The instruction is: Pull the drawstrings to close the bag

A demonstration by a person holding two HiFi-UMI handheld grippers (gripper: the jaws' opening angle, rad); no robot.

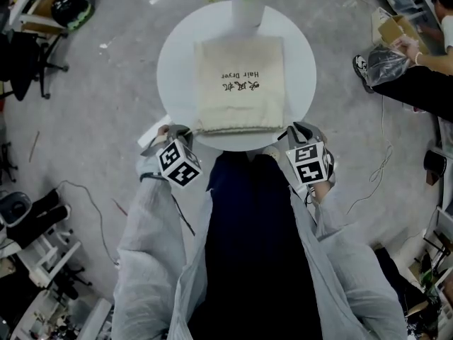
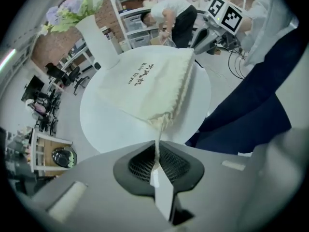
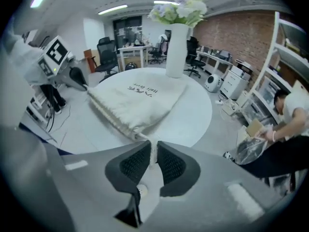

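A cream drawstring bag (image 1: 239, 83) with dark print lies flat on the round white table (image 1: 306, 69), its gathered mouth toward me. My left gripper (image 1: 168, 132) sits at the mouth's left corner and my right gripper (image 1: 294, 130) at its right corner. In the left gripper view the left gripper (image 2: 157, 166) is shut on the left drawstring (image 2: 158, 141), which runs taut from the bag (image 2: 149, 88). In the right gripper view the right gripper (image 3: 153, 161) is shut on the right drawstring (image 3: 153, 149), coming out of the puckered corner of the bag (image 3: 137, 103).
A white vase of flowers (image 1: 244, 9) stands at the table's far edge behind the bag. A seated person (image 1: 417, 69) handles a plastic bag at the right. An office chair (image 1: 28, 62) and cables are on the floor at the left.
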